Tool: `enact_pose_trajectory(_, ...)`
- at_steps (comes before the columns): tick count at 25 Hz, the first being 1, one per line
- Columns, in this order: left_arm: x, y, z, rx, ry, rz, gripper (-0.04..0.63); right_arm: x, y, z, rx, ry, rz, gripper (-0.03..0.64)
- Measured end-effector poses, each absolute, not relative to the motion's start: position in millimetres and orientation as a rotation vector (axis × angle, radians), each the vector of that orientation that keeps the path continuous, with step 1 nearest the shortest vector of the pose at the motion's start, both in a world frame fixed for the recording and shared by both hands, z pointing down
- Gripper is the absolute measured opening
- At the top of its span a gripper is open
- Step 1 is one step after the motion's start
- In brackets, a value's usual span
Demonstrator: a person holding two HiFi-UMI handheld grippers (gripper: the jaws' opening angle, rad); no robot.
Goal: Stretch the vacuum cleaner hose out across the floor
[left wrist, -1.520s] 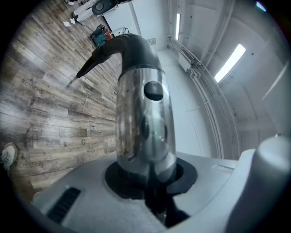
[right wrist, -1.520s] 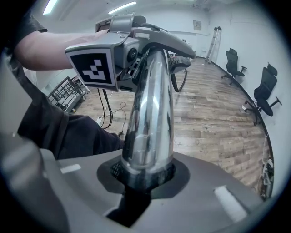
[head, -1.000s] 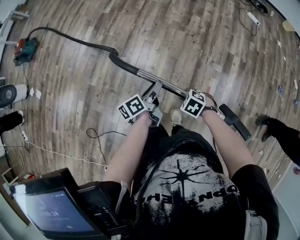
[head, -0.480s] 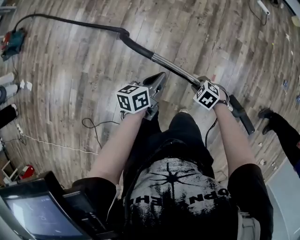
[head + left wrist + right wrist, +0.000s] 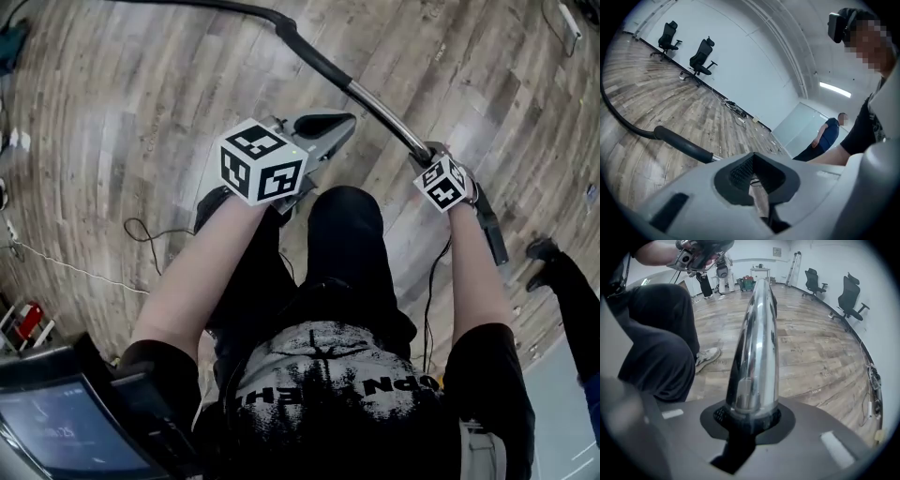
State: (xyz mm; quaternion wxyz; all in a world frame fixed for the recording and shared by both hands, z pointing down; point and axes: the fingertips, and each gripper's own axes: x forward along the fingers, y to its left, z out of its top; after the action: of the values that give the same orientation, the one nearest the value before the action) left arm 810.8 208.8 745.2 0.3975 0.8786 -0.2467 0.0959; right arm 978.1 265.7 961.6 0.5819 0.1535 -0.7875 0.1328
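The fingers of the right gripper (image 5: 752,417) were closed on the chrome tube (image 5: 757,333) of the vacuum cleaner. They pressed it from both sides, and the tube ran straight away from the camera, above the wooden floor (image 5: 820,357). In the head view this gripper sat at the right, on the lower part of the tube. Just behind it, a black end piece (image 5: 492,230) continued down toward the floor.

The fingers of the left gripper (image 5: 757,180) were closed together with nothing between them. This gripper was raised in front of the person's knee and was apart from the tube, not touching it.

From the right gripper the chrome tube rose up and to the left into a black curved grip (image 5: 314,54). From that grip the vacuum cleaner hose (image 5: 239,8) went on to the left along the upper edge of the head view, lying over the floor. In the left gripper view the same grip showed beside the fingers, with the hose bending away behind it.

A thin cable (image 5: 141,230) lay in a loop on the floor near the person's left side. Two office chairs (image 5: 703,56) stood near the white wall. Another person (image 5: 825,138) stood at the far side of the room.
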Motion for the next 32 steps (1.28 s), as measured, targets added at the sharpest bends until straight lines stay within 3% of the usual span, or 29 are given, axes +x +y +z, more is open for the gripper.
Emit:
enact_pose_trajectory(4,835,213,811,2.350,-0.556,0.350,0.000,1010,270,1058,0.434,-1.844,0.338,0.066)
enact_pose_trajectory(13,868,236,874,2.412,-0.551,0.421,0.000,1054,290,1185,0.421,-1.853,0.274,0.060)
enact_pose_trajectory(32,888,275,927,2.359,-0.702,0.454,0.000,1085,308,1279,0.367,-1.787,0.284,0.055)
